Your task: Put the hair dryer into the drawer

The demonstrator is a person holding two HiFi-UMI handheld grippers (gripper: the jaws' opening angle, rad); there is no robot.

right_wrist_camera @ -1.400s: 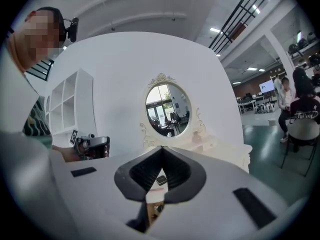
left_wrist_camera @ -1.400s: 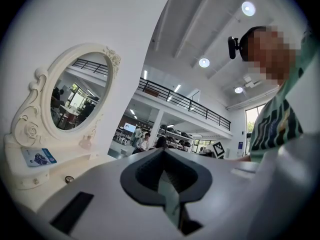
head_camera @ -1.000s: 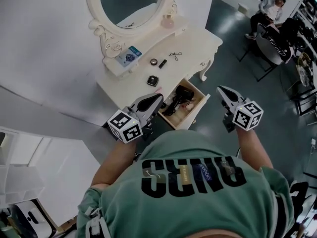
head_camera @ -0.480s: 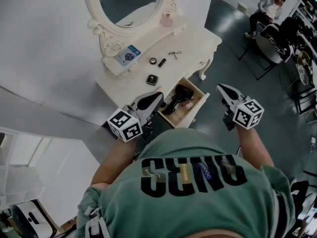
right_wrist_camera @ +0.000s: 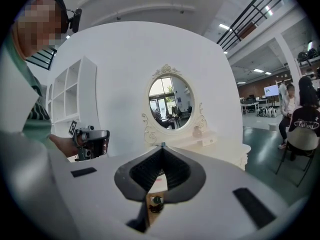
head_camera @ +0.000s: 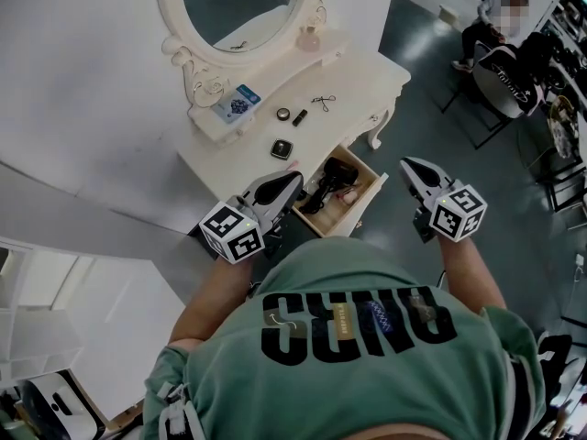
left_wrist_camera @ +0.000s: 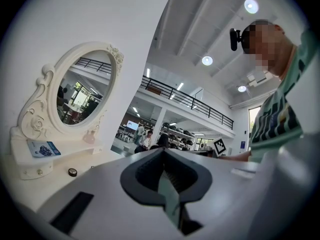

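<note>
We note no change: black hair dryer [head_camera: 337, 174] lies in open wooden drawer [head_camera: 364, 212]; left gripper [head_camera: 294, 179], right gripper [head_camera: 406, 163] clenched empty.

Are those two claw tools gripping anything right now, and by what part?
Nothing is held. The left gripper and right gripper both have their jaws together, empty; the hair dryer lies in the open drawer.
</note>
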